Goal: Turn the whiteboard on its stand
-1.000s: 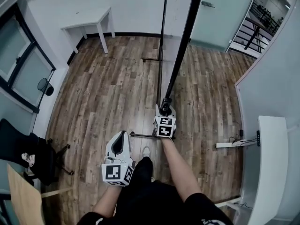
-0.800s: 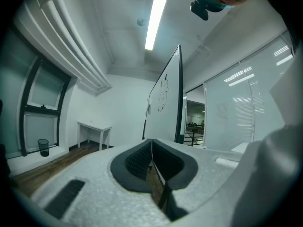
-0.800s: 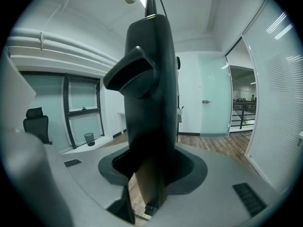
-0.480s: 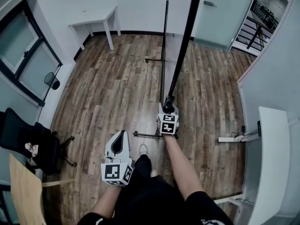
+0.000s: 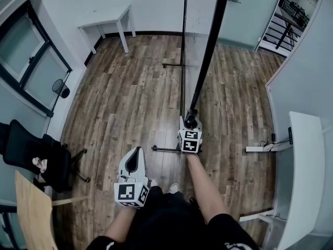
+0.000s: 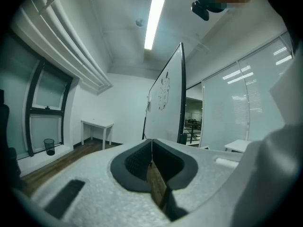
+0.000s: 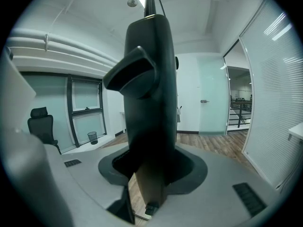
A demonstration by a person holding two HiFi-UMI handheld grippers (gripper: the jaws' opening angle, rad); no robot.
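Head view taken first: which step is judged to be in hand?

The turn itself, it seems. The whiteboard [image 5: 208, 51] is seen edge-on, slanting up above the stand [image 5: 164, 149] and the wooden floor [image 5: 114, 98]. Its near, lower end is gripped by the right gripper [image 5: 190, 124].

How is that grip read in the right gripper view?

The jaws are set fairly wide, yet they are closed on the board's dark frame [image 7: 149, 79], which is pressed between the 2 pads and rises straight out of them. Nothing else is held.

And the left gripper [image 5: 136, 151]?

It is not used. In the left gripper view its 2 jaws are brought together tip to tip with nothing between them, and the board is seen well apart, beyond the tips.

How are the arms posed?

The right forearm [image 5: 200, 184] is stretched forward and down to the frame. The left forearm [image 5: 122, 220] is drawn in near the hip, with its gripper angled forward, low and left of the board.

What is called for next?

A steady sideways push or pull on the held frame is probably needed, so that the board is swung about its pivot. A firm grip is required, and the stand should be watched, since it could be dragged.
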